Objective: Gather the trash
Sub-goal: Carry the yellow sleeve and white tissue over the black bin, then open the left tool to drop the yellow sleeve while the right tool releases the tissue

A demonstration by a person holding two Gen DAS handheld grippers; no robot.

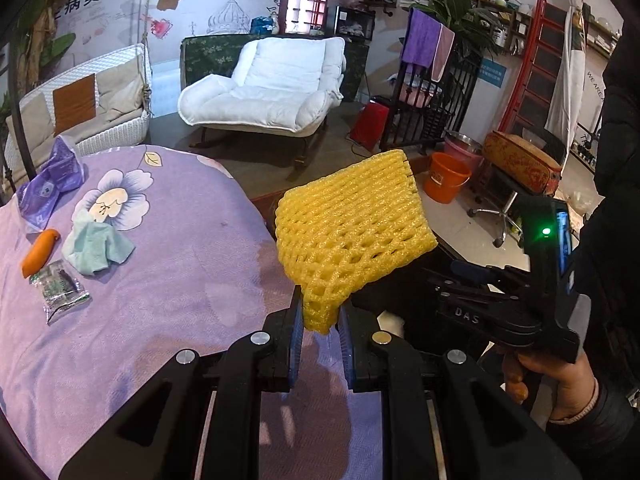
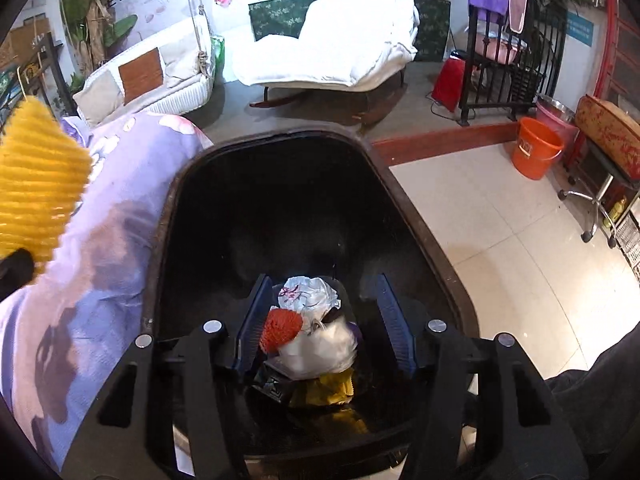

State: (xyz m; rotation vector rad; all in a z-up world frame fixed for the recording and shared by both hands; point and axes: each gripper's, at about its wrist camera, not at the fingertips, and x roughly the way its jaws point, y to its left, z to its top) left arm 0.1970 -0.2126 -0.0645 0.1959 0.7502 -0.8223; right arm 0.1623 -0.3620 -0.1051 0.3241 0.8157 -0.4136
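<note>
One left tool [image 1: 320,326] pinches a spongy yellow foam net [image 1: 352,232].

Left wrist view sits low behind its own fingers, looking forward and slightly down across the purple floral bedspread [image 1: 168,288], with the yellow foam net [image 1: 352,232] right up close to the lens and the room stretching away beyond. Right wrist view tips much more steeply, staring almost straight down into the black trash bin [image 2: 420,216], close above its rim. Both face the same far wall: the white rocking lounger [image 1: 272,88] [image 2: 344,48], the orange bucket [image 1: 446,178] [image 2: 536,148], and the net [image 2: 36,184] at the right view's left edge. The left view even catches the right gripper [image 1: 508,300] from the side.
</note>
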